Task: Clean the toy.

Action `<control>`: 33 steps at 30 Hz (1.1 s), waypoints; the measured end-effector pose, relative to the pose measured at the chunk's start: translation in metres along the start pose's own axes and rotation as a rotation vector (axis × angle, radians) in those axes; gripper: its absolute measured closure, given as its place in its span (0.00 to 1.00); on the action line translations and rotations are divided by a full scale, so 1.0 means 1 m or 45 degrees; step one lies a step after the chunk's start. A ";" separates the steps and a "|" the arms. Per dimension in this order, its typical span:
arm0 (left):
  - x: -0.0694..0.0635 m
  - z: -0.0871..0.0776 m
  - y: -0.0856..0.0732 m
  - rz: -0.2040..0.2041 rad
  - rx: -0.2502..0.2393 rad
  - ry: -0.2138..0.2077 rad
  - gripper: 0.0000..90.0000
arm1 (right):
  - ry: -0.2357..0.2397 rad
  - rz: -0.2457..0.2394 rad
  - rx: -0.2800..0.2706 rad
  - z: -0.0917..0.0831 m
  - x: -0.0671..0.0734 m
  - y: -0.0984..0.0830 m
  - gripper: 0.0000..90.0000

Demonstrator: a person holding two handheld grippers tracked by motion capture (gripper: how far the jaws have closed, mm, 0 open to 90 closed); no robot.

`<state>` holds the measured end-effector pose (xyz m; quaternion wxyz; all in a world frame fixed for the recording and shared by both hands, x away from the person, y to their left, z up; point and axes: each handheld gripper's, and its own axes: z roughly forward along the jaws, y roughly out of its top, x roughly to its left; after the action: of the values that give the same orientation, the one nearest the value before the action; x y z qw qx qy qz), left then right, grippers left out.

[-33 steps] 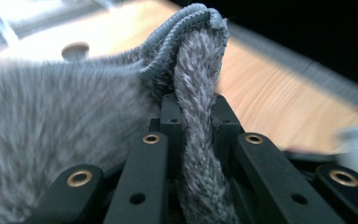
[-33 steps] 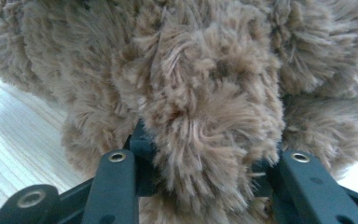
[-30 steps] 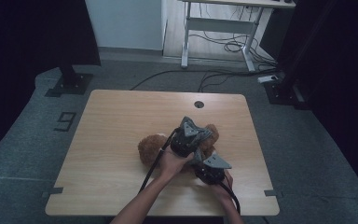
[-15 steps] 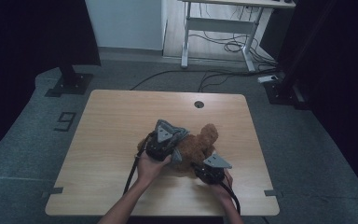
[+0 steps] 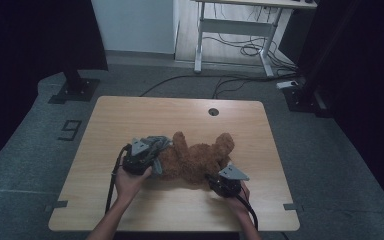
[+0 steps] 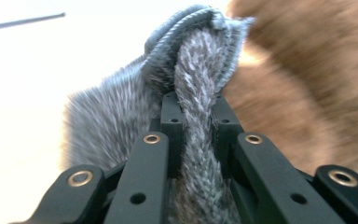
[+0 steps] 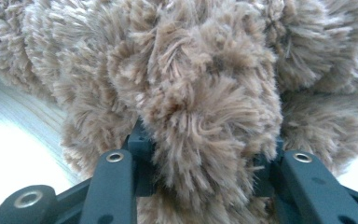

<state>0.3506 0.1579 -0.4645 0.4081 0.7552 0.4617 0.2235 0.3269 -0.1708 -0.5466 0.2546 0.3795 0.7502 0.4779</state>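
brown teddy lies mid-table, nearer front edge. high view: left gripper at teddy's left end, grey cloth there; right gripper at lower right side; grip detail hidden. left gripper view: jaws clamped on grey knit cloth, brown fur blurred just behind. right gripper view: jaws set wide, pinching thick tuft of teddy fur.
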 end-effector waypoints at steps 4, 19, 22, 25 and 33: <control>0.007 -0.010 0.001 -0.074 -0.028 -0.058 0.88 | -0.003 0.001 0.000 0.000 0.000 0.000 0.61; -0.132 0.028 0.110 0.209 -0.093 -0.297 0.88 | -0.002 -0.001 -0.005 0.000 0.000 0.000 0.61; -0.150 0.055 0.112 0.226 -0.009 -0.315 0.88 | -0.003 -0.001 -0.005 -0.001 0.000 0.000 0.61; -0.164 0.087 0.103 0.230 0.093 -0.328 0.88 | -0.006 0.004 -0.007 -0.001 0.001 0.000 0.61; -0.166 0.111 0.089 0.260 0.151 -0.241 0.88 | -0.009 0.000 -0.006 0.000 0.001 -0.001 0.61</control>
<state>0.3973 -0.0549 -0.4483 0.3797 0.8388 0.3542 0.1639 0.3261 -0.1702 -0.5473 0.2583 0.3806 0.7481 0.4782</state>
